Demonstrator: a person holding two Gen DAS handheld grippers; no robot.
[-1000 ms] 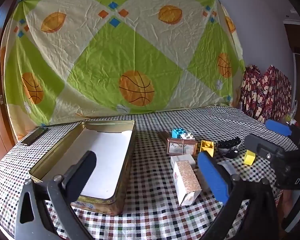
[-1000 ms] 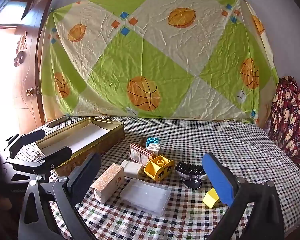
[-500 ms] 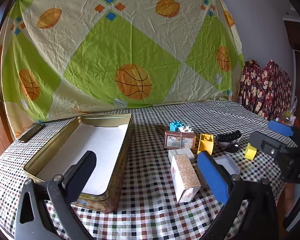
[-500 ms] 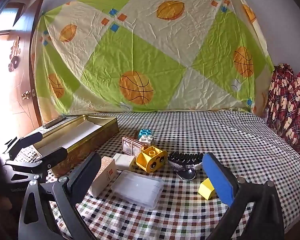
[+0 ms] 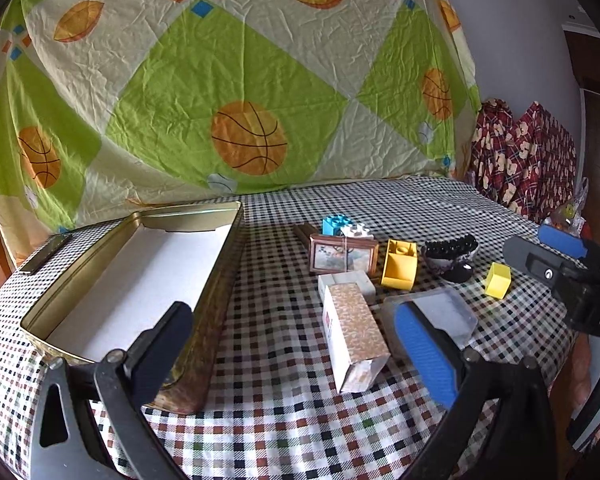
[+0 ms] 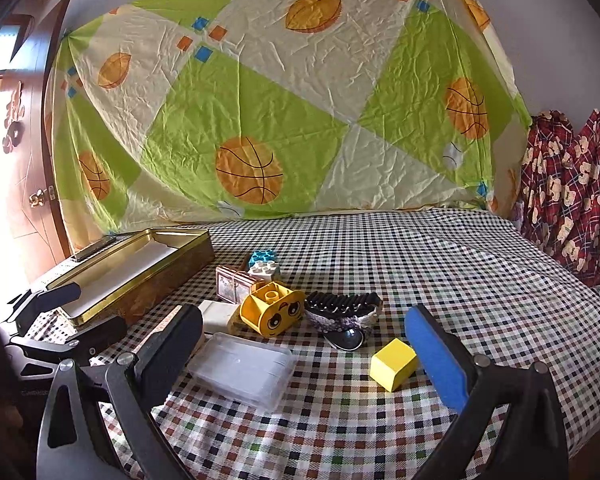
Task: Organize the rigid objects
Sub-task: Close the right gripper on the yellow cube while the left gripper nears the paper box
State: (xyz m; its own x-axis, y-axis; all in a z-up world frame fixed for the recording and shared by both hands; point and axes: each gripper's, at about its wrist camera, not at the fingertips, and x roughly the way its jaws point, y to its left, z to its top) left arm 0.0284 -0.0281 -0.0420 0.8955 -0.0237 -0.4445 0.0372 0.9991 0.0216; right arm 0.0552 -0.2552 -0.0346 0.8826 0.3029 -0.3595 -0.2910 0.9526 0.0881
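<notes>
- Gold tin [image 5: 132,280] sits open and bare on the left of the checked desk [image 5: 284,420], nothing packed yet
- Loose bits cluster just right of it: carton [image 5: 354,340], clear case [image 6: 242,368], yellow cube [image 6: 394,363]
- Left gripper [image 5: 296,352] and right gripper [image 6: 308,354] hover, fingers spread wide, nothing held
- Looks like the approach step; next, drop onto one piece, likely the case or cube, and close

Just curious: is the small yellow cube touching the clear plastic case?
Apart. In the right wrist view, checked tablecloth shows between the small yellow cube and the clear plastic case.
</notes>
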